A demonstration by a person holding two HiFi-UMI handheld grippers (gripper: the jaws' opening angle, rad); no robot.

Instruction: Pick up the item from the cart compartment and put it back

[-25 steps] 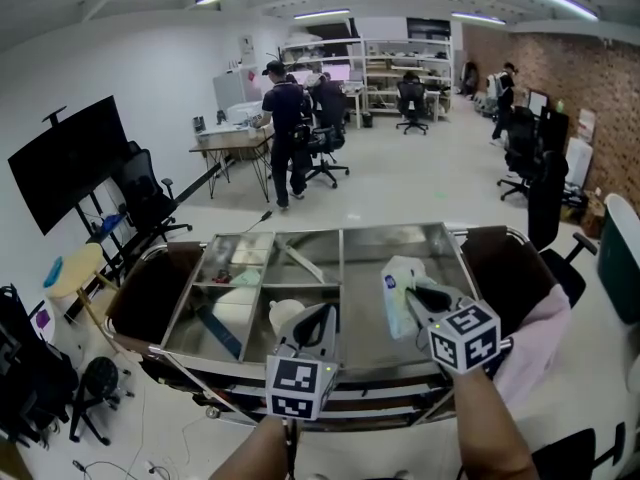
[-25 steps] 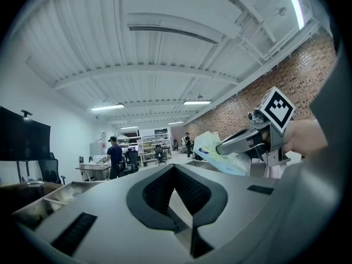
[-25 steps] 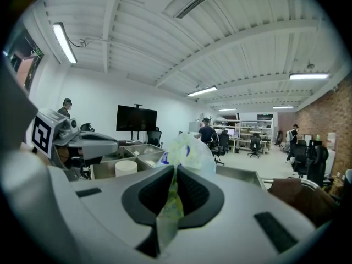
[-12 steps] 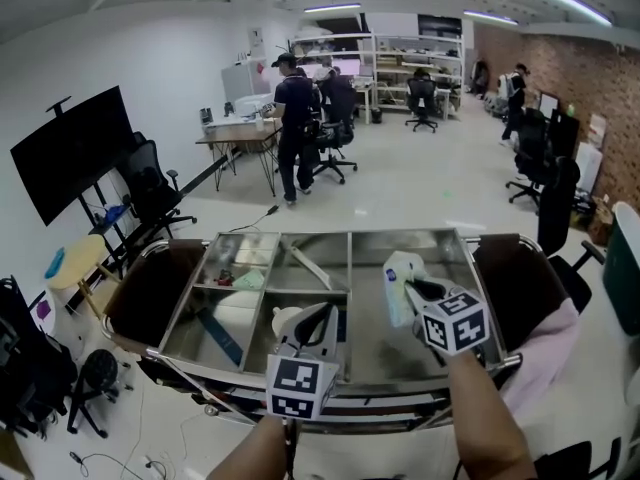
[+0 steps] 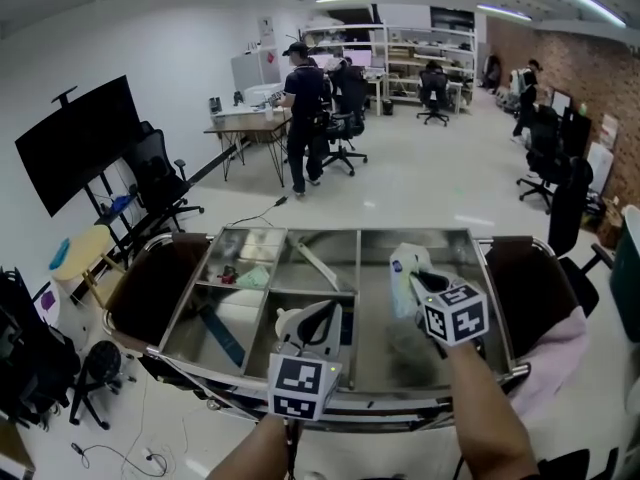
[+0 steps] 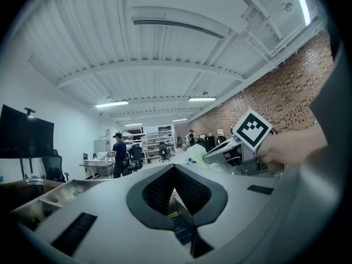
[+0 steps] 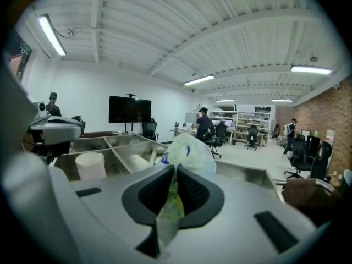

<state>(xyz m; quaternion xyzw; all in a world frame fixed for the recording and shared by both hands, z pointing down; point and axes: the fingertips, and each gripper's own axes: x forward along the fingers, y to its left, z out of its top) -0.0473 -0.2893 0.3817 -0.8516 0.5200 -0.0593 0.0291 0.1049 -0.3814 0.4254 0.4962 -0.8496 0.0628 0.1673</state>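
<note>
The right claw (image 7: 175,168) is clamped on the soft bag (image 7: 187,150). The bag hangs over the big compartment (image 5: 470,268) at 3 o'clock on the cart (image 5: 330,232). Go down slowly and let go only when low. The left claw (image 6: 174,168) is pressed together.

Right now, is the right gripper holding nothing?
No, the right gripper is shut on a soft pale packet with blue print.

cart (image 5: 352,232): steel, compartmented | near-middle bin: white cup (image 5: 289,319) | near-left bin: blue strip (image 5: 221,335) | far-middle bin: pale stick (image 5: 316,264)
</note>
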